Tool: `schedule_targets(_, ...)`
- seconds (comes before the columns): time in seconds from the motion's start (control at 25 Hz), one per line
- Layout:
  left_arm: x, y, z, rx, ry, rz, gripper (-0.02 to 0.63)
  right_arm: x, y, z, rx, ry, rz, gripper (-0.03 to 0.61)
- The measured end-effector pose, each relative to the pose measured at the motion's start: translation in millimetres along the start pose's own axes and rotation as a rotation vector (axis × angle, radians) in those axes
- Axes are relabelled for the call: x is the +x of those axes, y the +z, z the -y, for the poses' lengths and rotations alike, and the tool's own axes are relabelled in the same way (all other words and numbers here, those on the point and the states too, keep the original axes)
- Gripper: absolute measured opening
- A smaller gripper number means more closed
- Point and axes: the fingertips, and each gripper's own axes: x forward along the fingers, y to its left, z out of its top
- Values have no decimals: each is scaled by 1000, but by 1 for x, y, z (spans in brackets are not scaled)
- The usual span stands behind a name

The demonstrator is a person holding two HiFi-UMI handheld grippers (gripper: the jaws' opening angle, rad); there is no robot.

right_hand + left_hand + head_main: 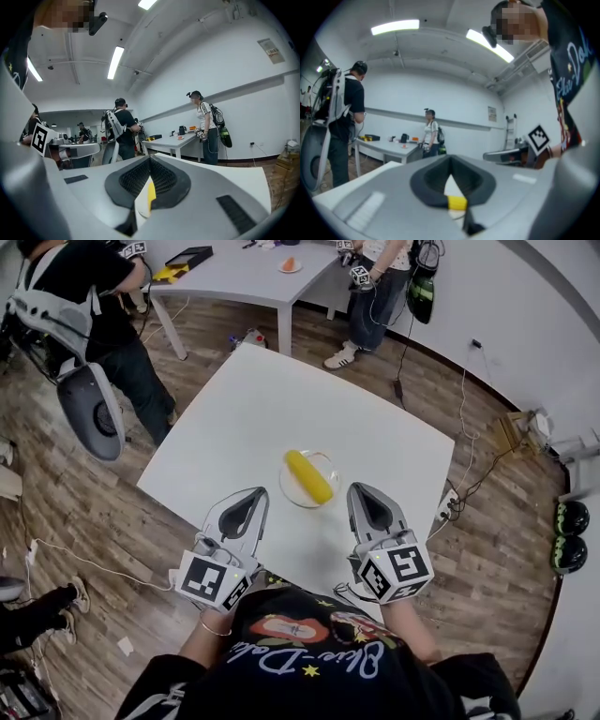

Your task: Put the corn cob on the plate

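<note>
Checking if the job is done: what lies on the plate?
A yellow corn cob lies on the clear plate, nothing else; the plate's part beneath it is covered.

Head cam owner here: black tee, pastel script lettering, yellow stars, orange-red graphic at 12 o'clock of print. Thin bracelet at 9 o'clock of tee. Left gripper, right gripper: light grey teardrop shells, black textured pads inside, white cubes w/ black square markers at rear.

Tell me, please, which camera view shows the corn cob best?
The head view: the corn cob lies whole on the clear plate. Each gripper view catches only a small yellow sliver of it through the opening between its jaws.
</note>
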Motion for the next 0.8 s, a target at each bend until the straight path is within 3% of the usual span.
schedule_targets(0.8, -17, -4, -7, -12, 37, -13, -10, 17, -5, -21, 19, 54, -37, 14)
